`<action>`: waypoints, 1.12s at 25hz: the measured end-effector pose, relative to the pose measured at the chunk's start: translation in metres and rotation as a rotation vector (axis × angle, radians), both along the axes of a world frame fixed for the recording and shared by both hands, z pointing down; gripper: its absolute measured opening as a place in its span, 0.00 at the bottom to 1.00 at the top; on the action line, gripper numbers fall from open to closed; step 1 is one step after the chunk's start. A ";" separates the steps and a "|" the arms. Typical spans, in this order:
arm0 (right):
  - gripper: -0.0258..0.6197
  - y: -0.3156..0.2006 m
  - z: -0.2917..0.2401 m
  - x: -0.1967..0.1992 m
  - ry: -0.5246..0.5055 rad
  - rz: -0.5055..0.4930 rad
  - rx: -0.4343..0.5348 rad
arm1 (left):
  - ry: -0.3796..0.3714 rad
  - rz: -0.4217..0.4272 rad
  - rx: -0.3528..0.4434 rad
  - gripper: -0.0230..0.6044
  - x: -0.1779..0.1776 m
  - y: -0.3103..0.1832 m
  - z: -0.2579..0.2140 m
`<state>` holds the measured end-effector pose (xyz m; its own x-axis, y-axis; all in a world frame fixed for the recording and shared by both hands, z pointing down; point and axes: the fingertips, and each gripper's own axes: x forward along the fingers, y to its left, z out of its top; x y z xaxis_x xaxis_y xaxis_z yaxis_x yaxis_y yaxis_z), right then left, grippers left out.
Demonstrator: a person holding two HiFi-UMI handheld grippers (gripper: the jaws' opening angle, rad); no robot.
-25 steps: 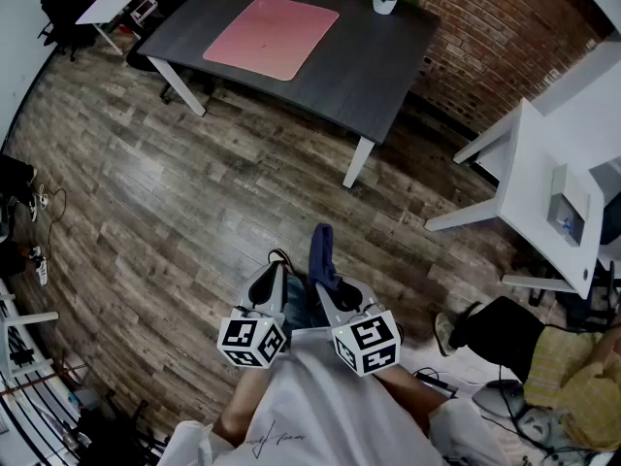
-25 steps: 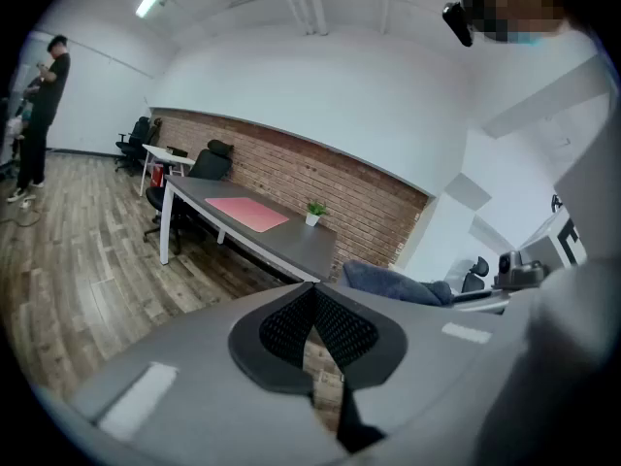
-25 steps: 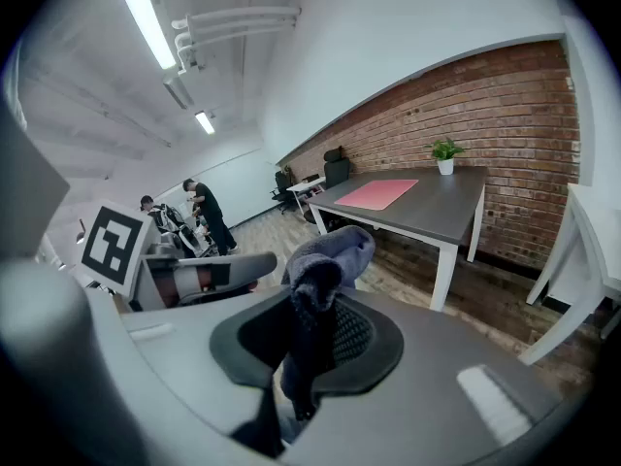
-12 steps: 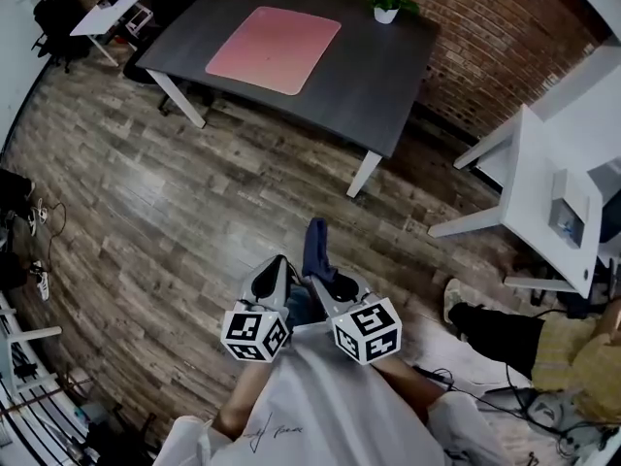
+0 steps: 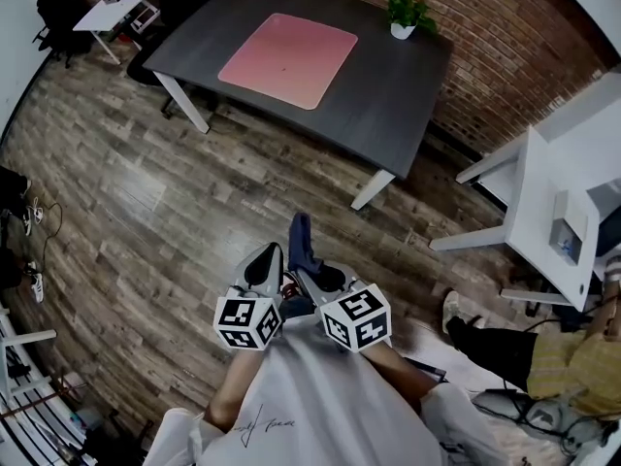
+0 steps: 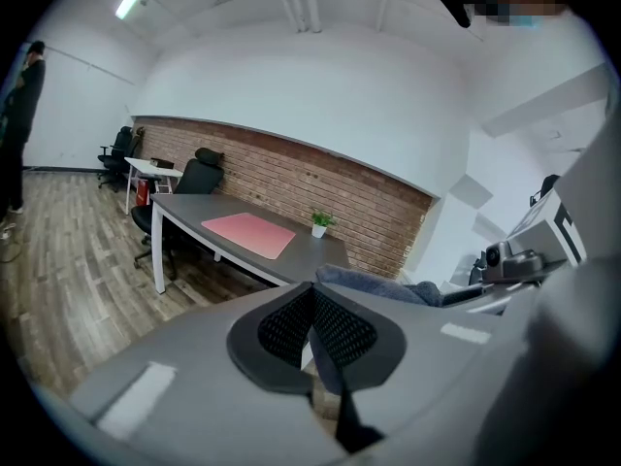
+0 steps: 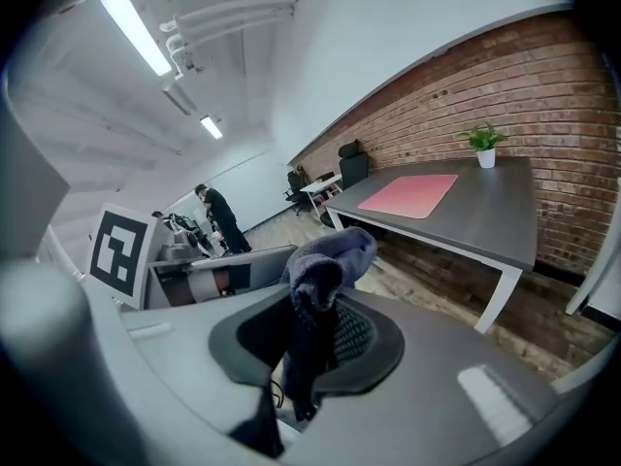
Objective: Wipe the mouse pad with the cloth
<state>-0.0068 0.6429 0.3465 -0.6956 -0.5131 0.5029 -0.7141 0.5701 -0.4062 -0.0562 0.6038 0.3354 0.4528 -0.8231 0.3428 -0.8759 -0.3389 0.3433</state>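
Observation:
A pink mouse pad (image 5: 288, 46) lies flat on the dark grey table (image 5: 388, 95), far ahead of both grippers; it also shows in the left gripper view (image 6: 248, 234) and the right gripper view (image 7: 408, 194). My right gripper (image 5: 303, 266) is shut on a dark blue cloth (image 5: 299, 244), which sticks up from between its jaws (image 7: 323, 265). My left gripper (image 5: 267, 265) is shut with nothing in it (image 6: 312, 323). Both are held close to the person's body, over the wooden floor.
A small potted plant (image 5: 405, 16) stands at the table's far right corner. A white desk (image 5: 543, 202) is at the right, another white table (image 5: 114, 3) and black chairs at the far left. A seated person's leg (image 5: 505, 343) is at the lower right.
The view has drawn a little closer to the table, and both grippers with the cloth have shifted slightly left and forward. Both stay shut.

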 end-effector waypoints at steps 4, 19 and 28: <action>0.14 -0.016 -0.002 -0.019 0.010 -0.020 0.001 | 0.003 0.005 0.009 0.04 -0.012 -0.018 -0.006; 0.13 -0.065 -0.012 -0.047 0.073 0.074 0.062 | -0.001 0.028 0.044 0.04 -0.063 -0.053 -0.016; 0.14 -0.089 -0.002 -0.043 0.074 0.105 0.040 | -0.001 0.043 0.011 0.04 -0.070 -0.070 -0.004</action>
